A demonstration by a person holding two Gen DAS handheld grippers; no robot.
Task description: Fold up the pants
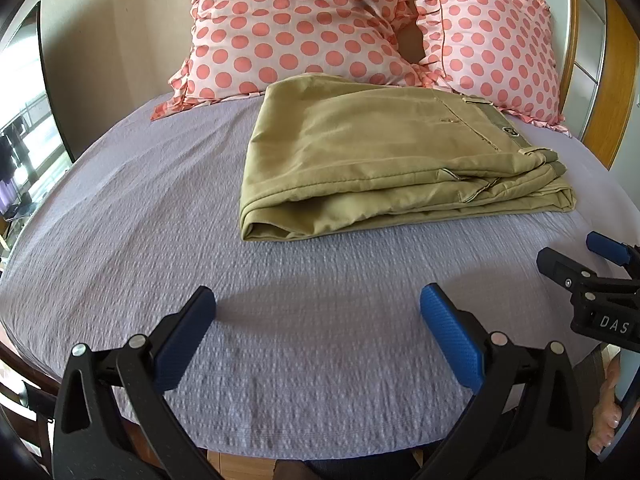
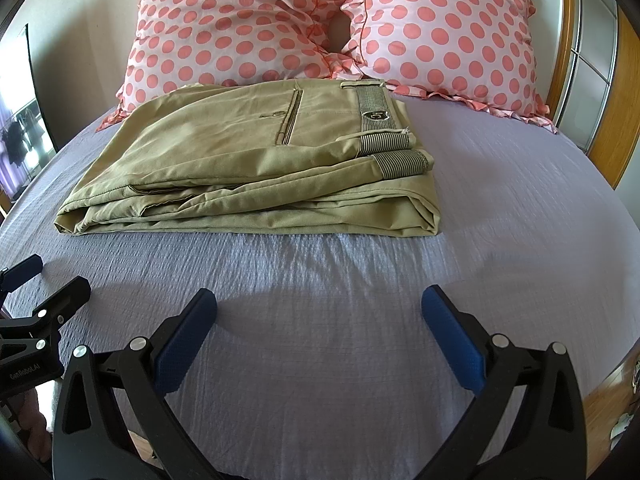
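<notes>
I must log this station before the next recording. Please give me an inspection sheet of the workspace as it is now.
Surface: bed sheet, lilac, lightly wrinkled.
Job's things: khaki pants lie folded in a stack, waistband toward the right, apart from both grippers.
Clutter: two polka-dot pillows behind the pants.
Grippers: left gripper open, empty; right gripper open, empty; both above the near sheet.
Cables: nothing seen.
Surroundings: wooden headboard at right, window at left.

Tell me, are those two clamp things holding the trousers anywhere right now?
No. The left gripper and right gripper are both open and hold nothing. The folded pants lie apart from them on the bed sheet.
</notes>
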